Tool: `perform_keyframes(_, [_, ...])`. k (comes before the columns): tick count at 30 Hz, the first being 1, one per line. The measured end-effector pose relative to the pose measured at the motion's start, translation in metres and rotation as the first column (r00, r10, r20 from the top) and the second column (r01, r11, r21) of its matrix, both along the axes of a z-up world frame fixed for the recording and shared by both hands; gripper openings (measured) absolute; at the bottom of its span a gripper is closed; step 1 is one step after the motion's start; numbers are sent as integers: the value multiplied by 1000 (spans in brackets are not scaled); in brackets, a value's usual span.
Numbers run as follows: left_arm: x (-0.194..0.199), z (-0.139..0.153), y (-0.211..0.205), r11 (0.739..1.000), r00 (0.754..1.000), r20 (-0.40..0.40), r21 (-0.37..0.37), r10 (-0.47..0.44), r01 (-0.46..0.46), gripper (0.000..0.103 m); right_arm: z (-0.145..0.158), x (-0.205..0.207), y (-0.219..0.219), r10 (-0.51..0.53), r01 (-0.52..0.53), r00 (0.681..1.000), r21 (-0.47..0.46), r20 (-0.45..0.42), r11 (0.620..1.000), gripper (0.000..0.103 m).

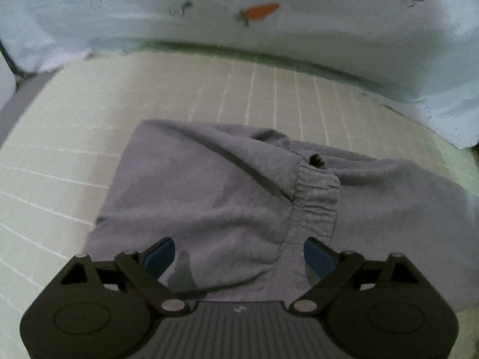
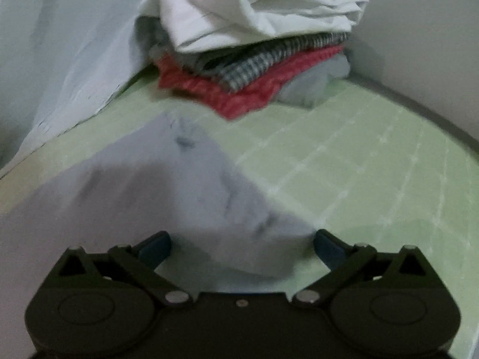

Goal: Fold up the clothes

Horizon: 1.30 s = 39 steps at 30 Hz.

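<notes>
A grey garment [image 1: 227, 197] with an elastic waistband [image 1: 315, 200] lies folded on the pale green grid mat [image 1: 89, 125]. In the left wrist view my left gripper [image 1: 239, 255] hovers over its near part, open, blue pads [image 1: 160, 254] wide apart and gripping nothing. The right wrist view shows the same grey cloth [image 2: 167, 191], blurred, spread under my right gripper [image 2: 243, 246]. That gripper is open too, and its pads [image 2: 329, 248] stand either side of the cloth's corner without pressing on it.
A stack of folded clothes [image 2: 254, 30] sits at the mat's far end: white on top, then checked, red and pale blue pieces. A pale blue sheet with a carrot print [image 1: 260, 10] borders the mat [image 2: 359, 155]. A grey wall rises at right.
</notes>
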<state>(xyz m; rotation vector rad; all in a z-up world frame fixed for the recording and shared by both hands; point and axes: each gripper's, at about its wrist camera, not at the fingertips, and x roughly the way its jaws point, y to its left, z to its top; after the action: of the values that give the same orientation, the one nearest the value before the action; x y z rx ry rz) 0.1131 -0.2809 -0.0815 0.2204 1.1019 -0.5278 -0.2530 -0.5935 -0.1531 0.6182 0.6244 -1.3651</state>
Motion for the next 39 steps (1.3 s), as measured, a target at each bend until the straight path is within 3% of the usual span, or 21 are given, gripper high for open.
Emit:
perform_keyframes(5, [11, -8, -8, 996, 1000, 11, 80, 25, -26, 93, -1, 12, -37, 174, -174, 985, -30, -7, 984, 102])
perform_keyframes(7, [13, -10, -9, 995, 1000, 14, 101, 16, -17, 93, 0, 20, -39, 220, -220, 976, -41, -5, 975, 95])
perform_keyframes(9, [12, -12, -9, 994, 1000, 14, 110, 11, -13, 93, 5, 27, -39, 259, -258, 966, -55, 10, 964, 65])
perform_keyframes(10, [12, -12, -9, 994, 1000, 13, 113, 9, -10, 93, 9, 30, -38, 269, -268, 963, -57, 21, 962, 29])
perform_keyframes(11, [11, -13, -9, 993, 1000, 13, 117, 7, -8, 93, 12, 33, -39, 272, -269, 961, -47, 44, 962, 12])
perform_keyframes(14, [9, -12, -8, 994, 1000, 23, 112, -11, 8, 93, 18, 48, -35, 249, -249, 967, -2, 51, 968, 11])
perform_keyframes(16, [8, -12, -7, 994, 999, 30, 108, -23, 19, 93, 26, 66, -22, 267, -267, 963, -14, -26, 963, 10])
perform_keyframes(18, [7, -10, -3, 995, 999, 41, 102, -25, 21, 93, 38, 90, -1, 307, -312, 948, -50, -86, 949, 10])
perform_keyframes(21, [7, -5, 8, 996, 998, 54, 84, -17, 12, 93, 59, 130, 40, 401, -409, 911, -84, -100, 909, 10])
perform_keyframes(25, [12, 3, 24, 998, 998, 66, 58, -2, -2, 93, 76, 195, 102, 578, -581, 814, -88, -62, 809, 10])
perform_keyframes(28, [12, 12, 38, 999, 997, 81, 41, -6, 2, 93, 67, 242, 144, 698, -698, 716, -17, 15, 716, 11])
perform_keyframes(30, [13, 15, 47, 999, 997, 79, 33, -8, 5, 93, 55, 268, 170, 762, -764, 645, 45, 52, 644, 25])
perform_keyframes(31, [14, 17, 52, 1000, 997, 77, 29, -10, 8, 93, 52, 275, 181, 775, -775, 631, 64, 37, 629, 31])
perform_keyframes(33, [13, 20, 60, 1000, 996, 87, 21, -23, 21, 93, 55, 276, 201, 782, -781, 623, 37, -7, 623, 41])
perform_keyframes(35, [12, 19, 68, 999, 994, 98, 27, -38, 35, 93, 61, 267, 207, 771, -772, 636, -8, -36, 636, 53])
perform_keyframes(39, [12, 11, 81, 998, 995, 78, 27, -63, 61, 93, 65, 249, 205, 667, -686, 724, -80, -174, 724, 62])
